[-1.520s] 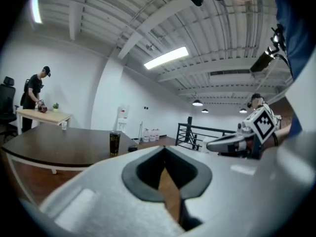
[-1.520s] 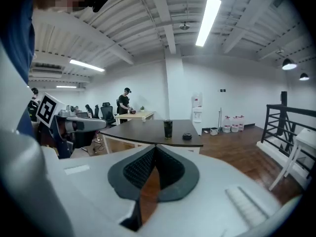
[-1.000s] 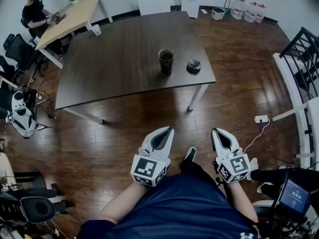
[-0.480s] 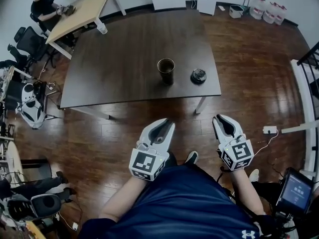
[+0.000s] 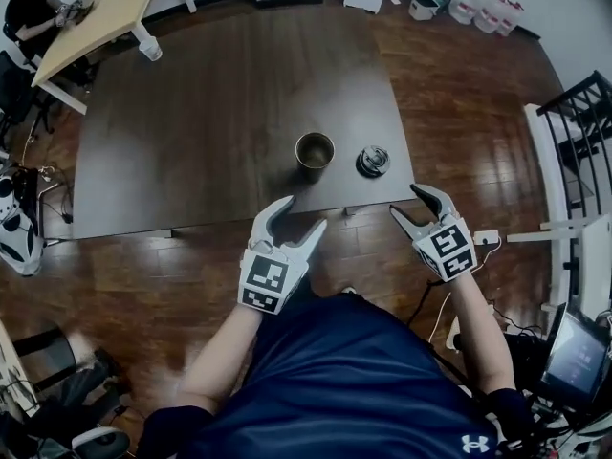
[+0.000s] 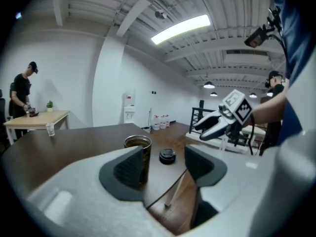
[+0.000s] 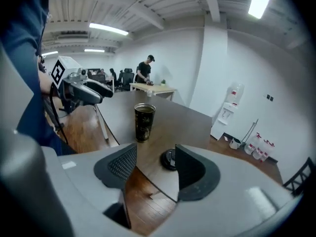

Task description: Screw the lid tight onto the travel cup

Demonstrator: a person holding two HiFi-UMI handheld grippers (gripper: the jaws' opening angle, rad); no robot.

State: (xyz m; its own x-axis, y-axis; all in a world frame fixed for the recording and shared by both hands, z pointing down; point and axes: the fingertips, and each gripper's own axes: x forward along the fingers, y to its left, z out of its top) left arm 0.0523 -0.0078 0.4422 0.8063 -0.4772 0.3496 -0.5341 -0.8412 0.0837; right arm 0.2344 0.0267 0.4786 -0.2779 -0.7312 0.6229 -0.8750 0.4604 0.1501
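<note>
So right now the travel cup (image 5: 315,151) stands upright and uncapped near the front edge of the dark tabletop (image 5: 191,113). Its lid (image 5: 373,161) lies just beside it on the right, not touching. The left gripper (image 5: 300,214) and right gripper (image 5: 406,201) both hover at that edge, fingers spreading apart with nothing between them, the cup ahead of the left one and the lid ahead of the right.

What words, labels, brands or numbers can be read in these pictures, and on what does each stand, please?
No words or numbers are legible.
Small lit screen: text too small to read.
Dark printed metal travel cup: pattern too blurred to read.
Navy blue shirt: white logo, no words.
Black-and-white marker cubes, left and right: square codes, no letters.
</note>
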